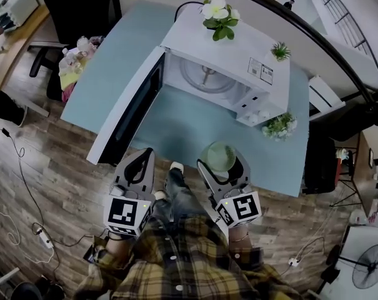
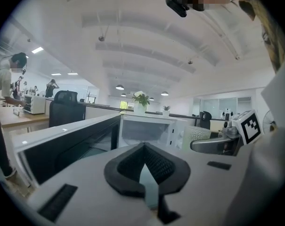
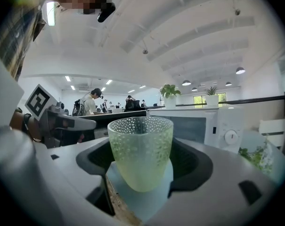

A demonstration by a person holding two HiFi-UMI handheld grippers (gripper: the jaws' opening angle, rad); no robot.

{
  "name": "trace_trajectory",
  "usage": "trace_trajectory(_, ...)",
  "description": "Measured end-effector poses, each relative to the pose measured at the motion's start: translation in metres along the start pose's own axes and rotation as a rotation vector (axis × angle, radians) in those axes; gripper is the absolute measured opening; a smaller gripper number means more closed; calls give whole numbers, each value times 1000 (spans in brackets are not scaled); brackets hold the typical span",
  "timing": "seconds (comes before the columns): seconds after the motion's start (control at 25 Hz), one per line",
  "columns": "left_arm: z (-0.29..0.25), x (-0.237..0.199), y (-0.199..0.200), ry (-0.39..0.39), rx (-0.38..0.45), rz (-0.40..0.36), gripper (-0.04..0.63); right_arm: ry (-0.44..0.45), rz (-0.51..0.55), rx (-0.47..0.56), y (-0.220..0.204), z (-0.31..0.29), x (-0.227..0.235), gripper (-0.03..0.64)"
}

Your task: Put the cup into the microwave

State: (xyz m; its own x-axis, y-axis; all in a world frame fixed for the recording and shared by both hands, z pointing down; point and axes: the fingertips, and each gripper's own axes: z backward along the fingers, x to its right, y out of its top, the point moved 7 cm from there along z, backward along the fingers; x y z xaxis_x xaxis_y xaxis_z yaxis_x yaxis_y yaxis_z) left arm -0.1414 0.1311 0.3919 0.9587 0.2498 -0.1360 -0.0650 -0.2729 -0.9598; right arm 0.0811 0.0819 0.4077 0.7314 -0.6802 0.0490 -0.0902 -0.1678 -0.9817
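While your left gripper (image 2: pixel 143 149) hangs with its jaws pressed together on nothing, just off the near edge of the light blue table (image 1: pixel 114 74), the carrying falls to the other hand; keep the left one low and out of the way. To its left front, the dark-windowed door (image 1: pixel 129 108) of the boxy white microwave (image 1: pixel 238 49) stands swung wide towards the table's near left side; the cavity is open, and its round glass turntable (image 1: pixel 204 77) lies bare. On the right, your right gripper (image 1: pixel 223 167) has its jaws closed round the pale green dimpled glass cup (image 3: pixel 140 149), upright, over the table's near edge and right of the cavity mouth; I cannot tell whether its base is clear of the table top. I judge this to be the carry step, with the cup gripped but not yet inside. The next move calls for a level push forward and a little leftward through the opening, with the cup kept upright and clear of the frame on the control-panel side, then a gentle set-down on the turntable.
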Motion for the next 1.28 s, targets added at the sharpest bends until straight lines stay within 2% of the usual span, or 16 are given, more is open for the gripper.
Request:
trace_trajectory(0.24, -64, -4, 28, -38, 25, -18, -11, -18, 16, 10, 17, -36, 44, 368)
trace_trajectory(0.56, -121, -5, 53, -44, 38, -36, -11, -17, 30, 27, 32, -61, 89, 368)
trace_trajectory(0.8, -145, -3, 60, -33, 39, -49, -11, -13, 25, 29, 32, -72, 116, 368)
trace_trajectory(1.28, -166, 0, 65, -35, 36, -71, -11, 27, 22, 38, 29, -87, 127, 368)
